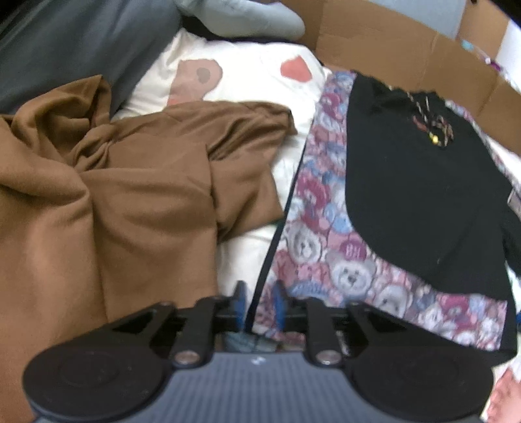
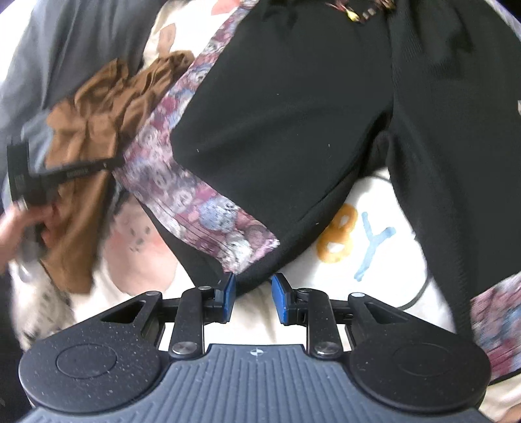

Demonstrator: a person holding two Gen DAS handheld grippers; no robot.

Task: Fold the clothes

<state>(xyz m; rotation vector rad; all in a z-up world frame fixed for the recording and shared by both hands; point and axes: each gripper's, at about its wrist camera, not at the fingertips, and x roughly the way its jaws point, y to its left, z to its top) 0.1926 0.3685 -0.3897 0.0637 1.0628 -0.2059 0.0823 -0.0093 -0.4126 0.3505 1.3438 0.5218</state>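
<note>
A black sweater with teddy-bear print panels (image 1: 407, 195) lies spread on the white bed cover (image 1: 254, 78). My left gripper (image 1: 260, 304) has its jaws a little apart around the sweater's dark side edge near its lower left corner. In the right wrist view the same sweater (image 2: 286, 107) fills the upper frame. My right gripper (image 2: 252, 297) is open, with the sweater's black hem corner lying between its blue pads (image 2: 229, 293). The left gripper (image 2: 35, 182) and the hand that holds it show at the left, blurred.
A crumpled brown garment (image 1: 114, 195) lies left of the sweater; it also shows in the right wrist view (image 2: 97, 130). A cardboard box wall (image 1: 407, 55) stands behind the bed. A grey pillow (image 1: 65, 42) and a light blue cloth (image 1: 241, 16) lie at the back.
</note>
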